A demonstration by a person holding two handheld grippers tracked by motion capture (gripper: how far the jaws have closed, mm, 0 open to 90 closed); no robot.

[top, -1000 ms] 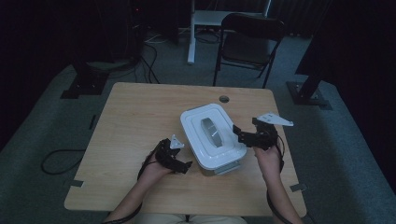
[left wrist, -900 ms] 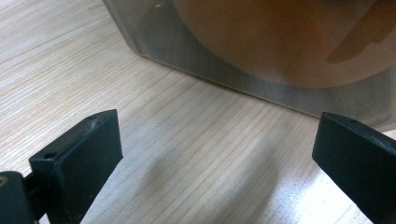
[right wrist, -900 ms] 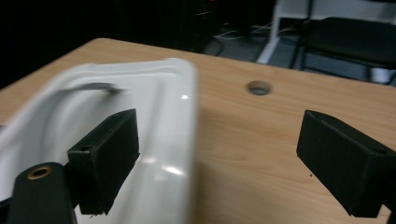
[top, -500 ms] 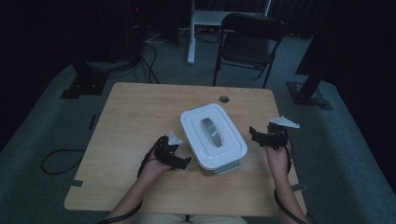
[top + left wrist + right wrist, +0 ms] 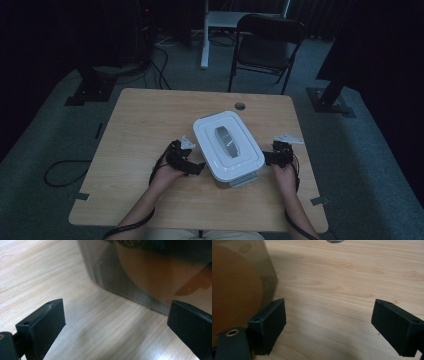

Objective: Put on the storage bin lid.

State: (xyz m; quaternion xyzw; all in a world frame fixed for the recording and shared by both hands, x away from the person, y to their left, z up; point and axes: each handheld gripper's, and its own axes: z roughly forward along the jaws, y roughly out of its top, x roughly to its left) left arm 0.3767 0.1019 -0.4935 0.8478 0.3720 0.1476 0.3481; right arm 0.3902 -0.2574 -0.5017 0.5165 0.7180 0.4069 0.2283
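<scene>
White plastic covers the top of a clear-walled rectangular storage box (image 5: 228, 148), whose lid carries a grey handle at its middle; the box stands on the light wooden table (image 5: 145, 120), a little right of centre and turned at an angle to the table's edges. Through its see-through wall, the 2 gripper views show something rounded and orange-brown inside (image 5: 160, 277), too blurred to name.

On the box's left, the left gripper (image 5: 196, 167) rests low over the table with its tips just beside the box's near-left side. In the left gripper view its 2 black jaws stand wide apart with bare wood between them, and the box wall (image 5: 117, 280) sits just ahead, untouched.

At the opposite side, the right gripper (image 5: 268, 157) is held by the person's hand close to the box's right wall. Its jaws are also spread wide with nothing between them; in the right gripper view the left jaw lies just beside the box wall (image 5: 237, 290), though whether they touch cannot be told.

A small round hole (image 5: 240, 106) marks the table's far edge.
</scene>
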